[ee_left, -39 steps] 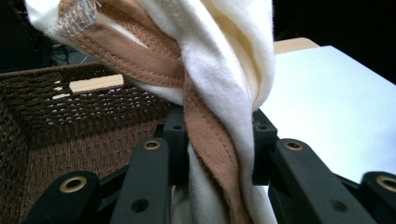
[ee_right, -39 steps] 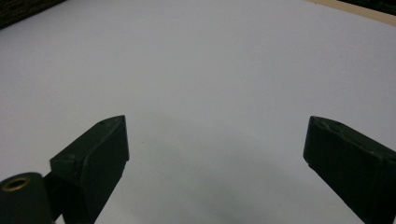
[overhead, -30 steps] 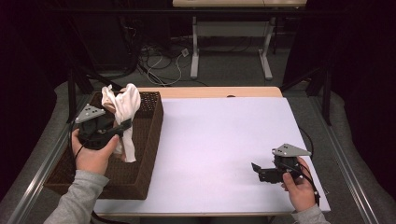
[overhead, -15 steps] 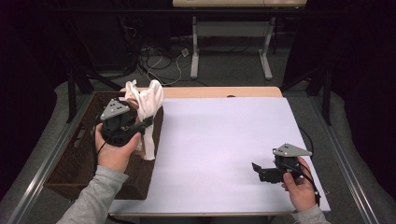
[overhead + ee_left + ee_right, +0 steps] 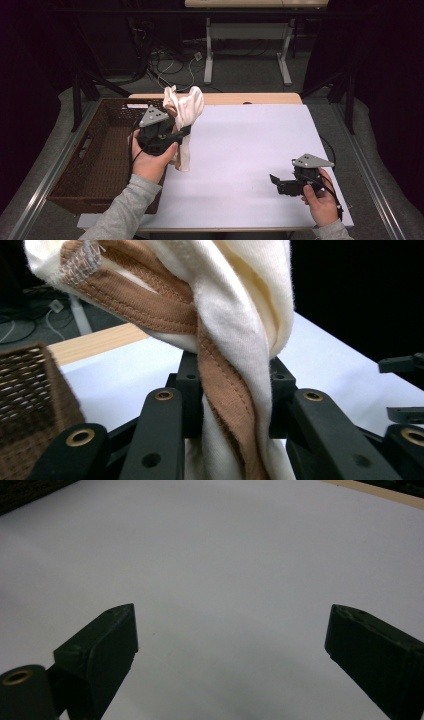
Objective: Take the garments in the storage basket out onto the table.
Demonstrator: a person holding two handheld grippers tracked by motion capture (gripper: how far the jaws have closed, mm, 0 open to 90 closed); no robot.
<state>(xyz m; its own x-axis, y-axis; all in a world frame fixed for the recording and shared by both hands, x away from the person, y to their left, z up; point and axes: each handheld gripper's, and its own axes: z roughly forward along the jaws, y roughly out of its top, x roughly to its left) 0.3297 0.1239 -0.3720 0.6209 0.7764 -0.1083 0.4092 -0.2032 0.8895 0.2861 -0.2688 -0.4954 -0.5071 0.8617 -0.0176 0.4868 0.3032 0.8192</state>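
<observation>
The left gripper (image 5: 186,131), fingers (image 5: 187,390) pinching a cream cotton garment with brown ribbed trim (image 5: 184,107), has carried it over 1 second from above the dark brown woven wicker basket (image 5: 95,165) to the basket's right rim, at the left edge of the white-covered desk (image 5: 250,155). The garment hangs bunched, its tail over the desk. The transfer from basket to desk appears half done. The right gripper (image 5: 276,184) rests near the desk's front right corner, fingers (image 5: 107,640) spread, empty. No brand, label or writing is legible.
</observation>
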